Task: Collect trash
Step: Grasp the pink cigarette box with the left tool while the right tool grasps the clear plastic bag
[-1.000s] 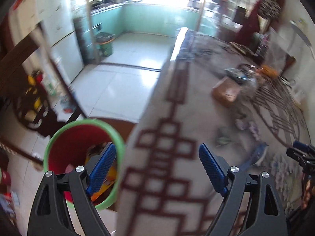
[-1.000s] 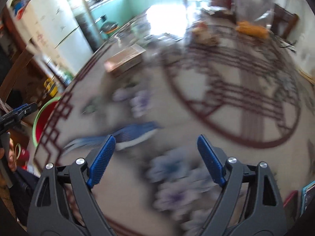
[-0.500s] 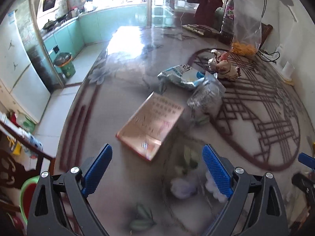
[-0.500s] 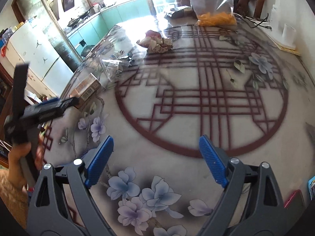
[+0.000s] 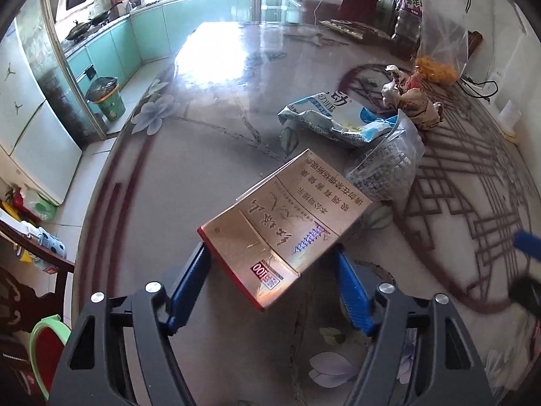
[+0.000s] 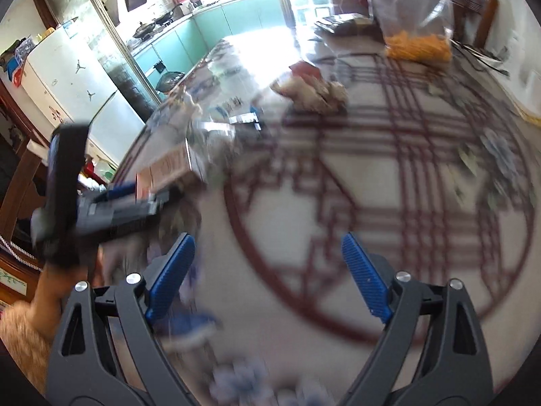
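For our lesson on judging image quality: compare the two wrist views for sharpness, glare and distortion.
Left wrist view: sharp, print on the carton readable, white glare on the far table, fisheye bending the table edge. Right wrist view: motion-blurred throughout, table pattern and left gripper smeared, window glare washing out the far end, only the right gripper crisp.

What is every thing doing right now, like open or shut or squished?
Left gripper: jaws just closing, pads against the flat box's two sides.
Flat box: closed, lying on the table, one end between the pads.
Right gripper: open, holds nothing.
Blue-white snack bag: lying flat, crumpled.
Paper wad: crumpled.
Clear bag: upright, orange pieces at its bottom.
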`<state>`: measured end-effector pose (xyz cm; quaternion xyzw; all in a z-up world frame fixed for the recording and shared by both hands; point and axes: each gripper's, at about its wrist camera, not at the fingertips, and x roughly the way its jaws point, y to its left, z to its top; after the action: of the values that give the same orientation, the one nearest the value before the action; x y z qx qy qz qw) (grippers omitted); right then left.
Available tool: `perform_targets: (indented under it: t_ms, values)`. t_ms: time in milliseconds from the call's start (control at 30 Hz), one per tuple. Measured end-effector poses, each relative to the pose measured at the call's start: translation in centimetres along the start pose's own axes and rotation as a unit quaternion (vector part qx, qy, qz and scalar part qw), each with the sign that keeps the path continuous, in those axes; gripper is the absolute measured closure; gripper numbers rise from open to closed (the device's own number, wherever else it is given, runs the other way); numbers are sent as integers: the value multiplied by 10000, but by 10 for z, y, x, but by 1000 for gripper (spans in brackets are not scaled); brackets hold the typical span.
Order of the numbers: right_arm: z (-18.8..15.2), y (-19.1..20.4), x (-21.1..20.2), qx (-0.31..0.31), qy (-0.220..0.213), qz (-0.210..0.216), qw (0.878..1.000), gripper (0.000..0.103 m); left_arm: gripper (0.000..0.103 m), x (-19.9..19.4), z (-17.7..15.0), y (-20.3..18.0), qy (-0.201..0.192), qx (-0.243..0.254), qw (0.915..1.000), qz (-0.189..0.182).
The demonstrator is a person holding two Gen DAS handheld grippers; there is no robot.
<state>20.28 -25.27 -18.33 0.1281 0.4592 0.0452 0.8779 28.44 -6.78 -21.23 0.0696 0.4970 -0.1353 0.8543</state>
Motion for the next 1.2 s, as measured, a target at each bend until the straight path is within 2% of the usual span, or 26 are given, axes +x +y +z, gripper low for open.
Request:
perform_targets:
  t_ms: [33, 100, 133, 167, 267, 333, 367, 400, 433, 500, 567, 667, 733, 800, 867, 967, 1100, 1133, 1167, 1200]
  values:
    - [11, 1, 10, 35, -20, 69, 10000, 16, 43, -1, 1, 1, -12, -10, 10000, -23]
    - [33, 5, 31, 112, -22, 203, 9997, 16, 62, -3, 2, 4, -11, -54, 10000, -55]
    - [41, 8, 39, 130, -3, 250, 9996, 16, 66, -3, 5, 5, 1, -95, 9999, -76]
    - [48, 11, 48, 140, 45, 291, 9995, 16, 78, -3, 7, 6, 13, -139, 9999, -94]
    - [63, 18, 77, 211, 300, 382, 9986, 16, 78, -3, 11, 9, 43, -236, 9996, -120]
    - [68, 18, 89, 340, 316, 494, 9977, 18, 73, -5, 12, 9, -21, -184, 9998, -35]
    - [69, 18, 92, 384, 330, 510, 9974, 23, 57, -7, 13, 9, -82, -133, 9999, 61]
    - [71, 17, 98, 421, 376, 521, 9970, 40, 40, -10, 13, 9, -162, -94, 9998, 120]
    - [72, 18, 97, 345, 317, 419, 9980, 56, 36, -13, 14, 10, -263, -70, 9995, 179]
    - [72, 19, 97, 290, 366, 494, 9977, 57, 31, -17, 15, 12, -347, -66, 9991, 225]
    - [68, 17, 87, 208, 227, 429, 9986, 57, 27, -18, 17, 14, -403, -95, 9989, 227]
    - [49, 13, 56, 142, 94, 466, 9988, 58, 25, -18, 17, 14, -430, -39, 9987, 261]
    - [28, 10, 31, 61, 184, 209, 9996, 58, 16, -18, 17, 12, -479, 63, 9986, 231]
    - [1, 0, 4, 171, 345, 124, 9992, 57, 12, -16, 16, 5, -511, 306, 9980, 189]
    - [-32, -18, -26, 630, 315, 361, 9969, 57, 11, -11, 20, -5, -478, 699, 9961, 250]
    - [-62, -38, -40, 1047, 242, 394, 9934, 57, 8, -2, 34, -20, -601, 1206, 9898, 471]
    - [-65, -36, -34, 1214, 204, 699, 9899, 57, 7, 28, 56, -34, -29, 1822, 9815, 586]
    - [-64, -34, -35, 1170, 157, 723, 9904, 57, 7, 30, 59, -36, 0, 1949, 9790, 592]
    - [-61, -30, -36, 1077, 94, 704, 9916, 57, 10, 30, 64, -38, 56, 2038, 9776, 517]
    - [-59, -28, -37, 1004, 42, 658, 9928, 57, 17, 31, 69, -39, 154, 2073, 9771, 465]
